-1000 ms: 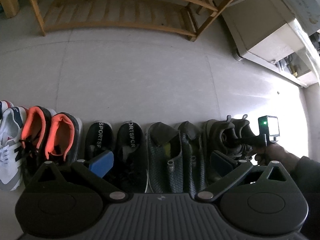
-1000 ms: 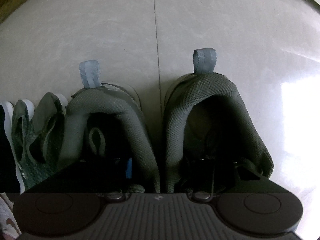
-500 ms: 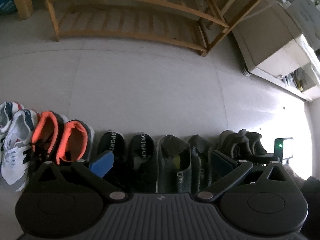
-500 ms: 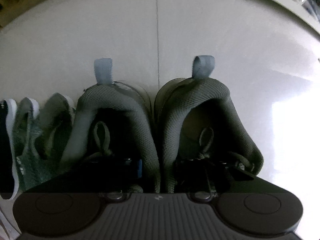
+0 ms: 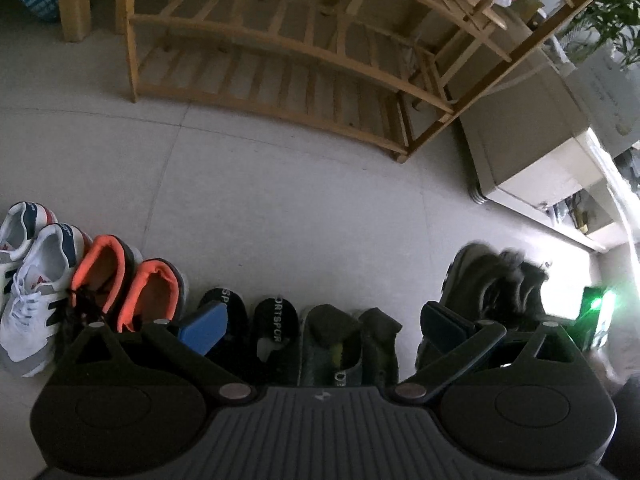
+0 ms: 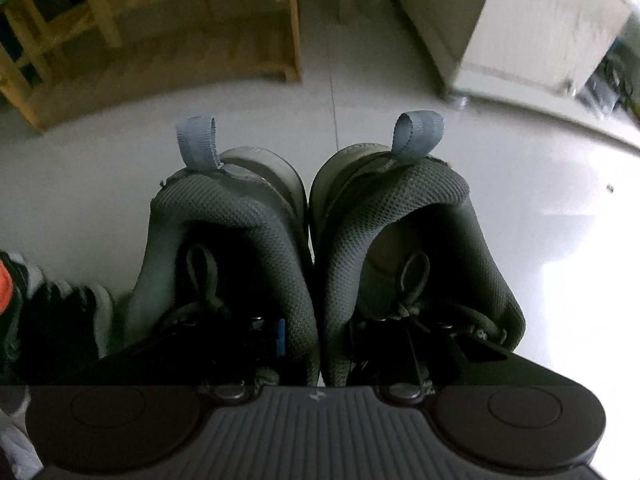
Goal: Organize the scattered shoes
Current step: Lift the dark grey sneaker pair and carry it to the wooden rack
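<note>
Olive pair [image 6: 312, 248] pinched in my right gripper [image 6: 316, 332], heels pointing away.

One finger sits inside each shoe, squeezing the touching inner walls; pair looks lifted at the row's right end, long axes straight ahead toward the wooden rack [image 5: 288, 52]. Left gripper [image 5: 320, 320] hangs spread, holding nothing, over the black pair [image 5: 256, 320].

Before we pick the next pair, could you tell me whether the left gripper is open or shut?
Open: the left gripper has its pads spread wide, with nothing between them, above the shoe row.
</note>
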